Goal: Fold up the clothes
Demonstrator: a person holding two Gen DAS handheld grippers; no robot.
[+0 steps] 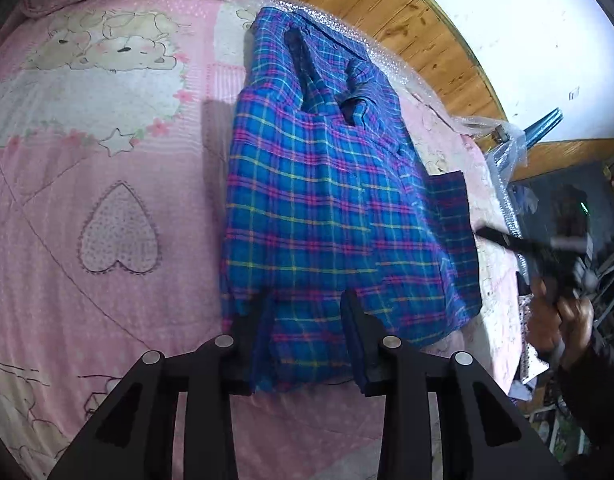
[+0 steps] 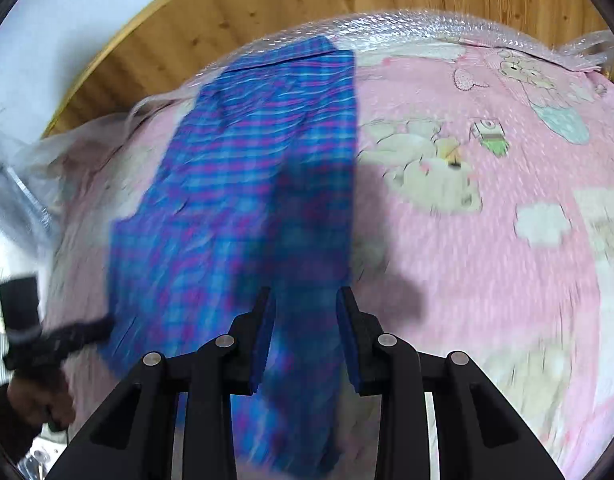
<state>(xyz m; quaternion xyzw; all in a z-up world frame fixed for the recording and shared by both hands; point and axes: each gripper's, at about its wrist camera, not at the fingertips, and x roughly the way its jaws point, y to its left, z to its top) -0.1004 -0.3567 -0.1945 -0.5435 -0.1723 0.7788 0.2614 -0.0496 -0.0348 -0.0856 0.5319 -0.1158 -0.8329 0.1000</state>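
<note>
On the left of the left wrist view the pink quilt of the bed lay bare, printed with a heart and bears. Right of it the blue plaid shirt lay lengthwise on that quilt, its collar end toward the wooden wall panel, with bubble wrap under the far edge. The left gripper stood with its 2 fingers spread, the near hem of the shirt lying between them; whether the pads pinched any cloth I could not tell. Further right, the right gripper sat at the shirt's side edge, held in a hand. In the blurred right wrist view, the right gripper's jaws were likewise parted with plaid cloth running between them.

Judged from this, the step in hand was a lengthwise fold of the shirt. The next move would call for both grippers to close on the near hem and carry it toward the collar, evenly, so the layers stay square.
</note>
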